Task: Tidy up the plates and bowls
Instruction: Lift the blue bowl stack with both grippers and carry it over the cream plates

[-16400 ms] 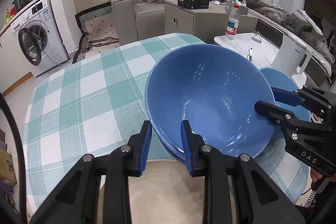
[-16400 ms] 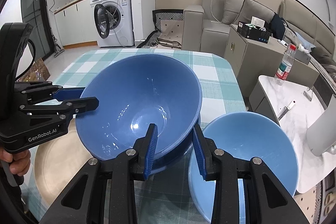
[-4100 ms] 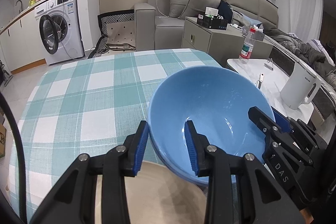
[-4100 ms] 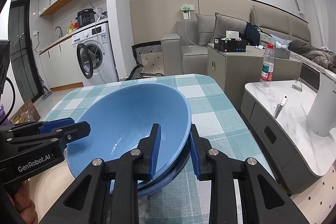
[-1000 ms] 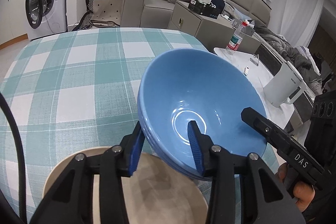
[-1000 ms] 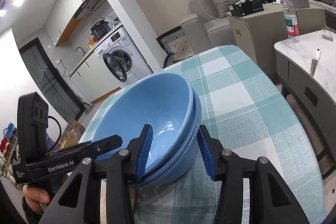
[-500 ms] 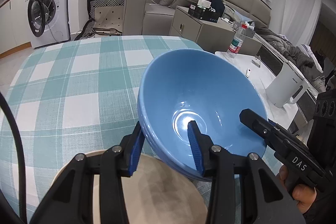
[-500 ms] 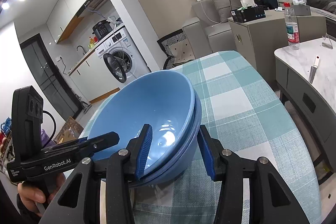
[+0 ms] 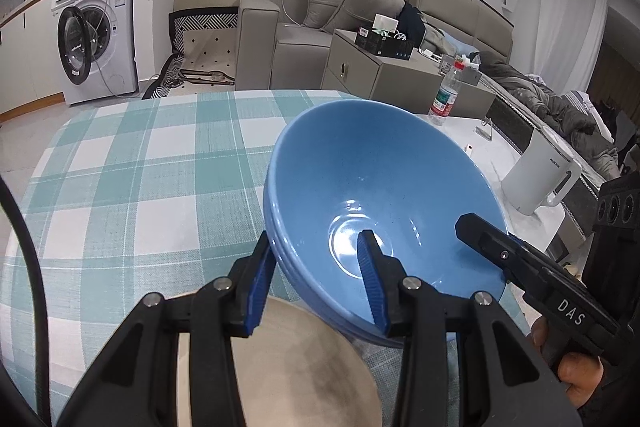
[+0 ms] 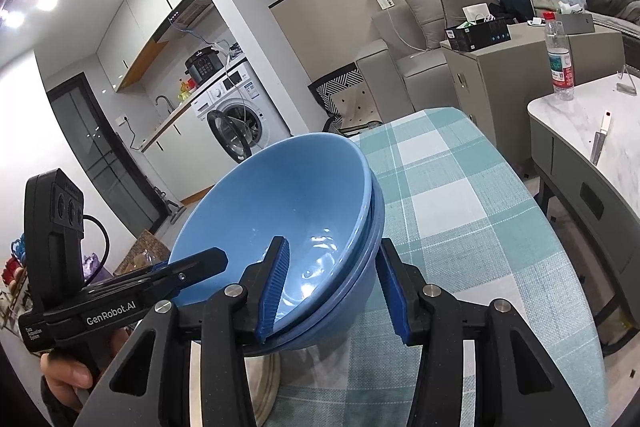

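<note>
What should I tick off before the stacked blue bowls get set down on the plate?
1. Bowls nested: ok, the blue bowl stack shows layered rims.
2. Left gripper straddles the near rim: ok.
3. Right gripper straddles the opposite rim: ok.
4. Pads actually pinching the rim: cannot tell.
5. Stack level: not ok, it looks tilted in both views.
6. Beige plate beneath the stack: ok, on the checked tablecloth.
</note>
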